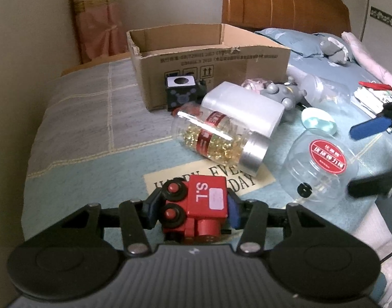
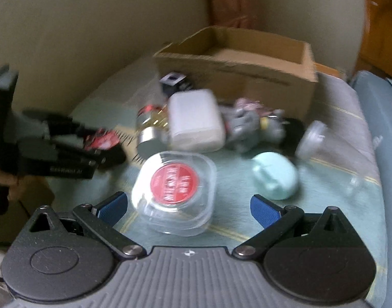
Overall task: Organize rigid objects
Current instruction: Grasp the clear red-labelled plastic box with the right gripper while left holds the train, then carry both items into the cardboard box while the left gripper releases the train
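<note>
My left gripper (image 1: 193, 210) is shut on a red toy train (image 1: 203, 202) marked "S.L", held just above the bedspread in the left wrist view. The right wrist view is blurred; there the left gripper (image 2: 103, 141) shows at the left with the red toy between its fingers. My right gripper (image 2: 188, 199) stands open, its blue pads either side of a clear plastic container (image 2: 175, 190) with a round red label, not touching it. In the left wrist view the right gripper (image 1: 363, 157) straddles that container (image 1: 322, 164). An open cardboard box (image 1: 208, 59) stands at the back.
On the bed lie a jar of gold capsules (image 1: 216, 138), a frosted white case (image 1: 244, 107), a black cube (image 1: 182, 91), a grey toy (image 1: 280, 93), a mint round case (image 2: 275, 177) and a clear bottle (image 1: 324, 89). Pillows and a wooden headboard (image 1: 273, 0) are behind.
</note>
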`<act>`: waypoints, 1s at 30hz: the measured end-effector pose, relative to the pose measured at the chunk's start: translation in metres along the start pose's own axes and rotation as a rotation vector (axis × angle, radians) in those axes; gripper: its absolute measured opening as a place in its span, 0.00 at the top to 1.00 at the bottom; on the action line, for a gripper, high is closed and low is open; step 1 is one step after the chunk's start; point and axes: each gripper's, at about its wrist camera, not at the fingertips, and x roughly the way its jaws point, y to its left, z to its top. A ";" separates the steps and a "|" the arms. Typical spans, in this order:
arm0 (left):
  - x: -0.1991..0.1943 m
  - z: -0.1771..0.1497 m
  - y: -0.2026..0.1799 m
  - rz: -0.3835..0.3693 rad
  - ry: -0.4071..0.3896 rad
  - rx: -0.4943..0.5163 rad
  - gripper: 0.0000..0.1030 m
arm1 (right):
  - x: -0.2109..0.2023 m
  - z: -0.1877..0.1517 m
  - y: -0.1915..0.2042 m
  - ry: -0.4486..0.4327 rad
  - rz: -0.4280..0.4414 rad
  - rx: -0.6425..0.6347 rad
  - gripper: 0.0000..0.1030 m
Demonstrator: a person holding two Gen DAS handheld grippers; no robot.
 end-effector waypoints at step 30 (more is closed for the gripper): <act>-0.018 0.021 -0.003 -0.035 0.000 0.009 0.53 | 0.012 0.025 0.010 0.036 -0.083 -0.120 0.21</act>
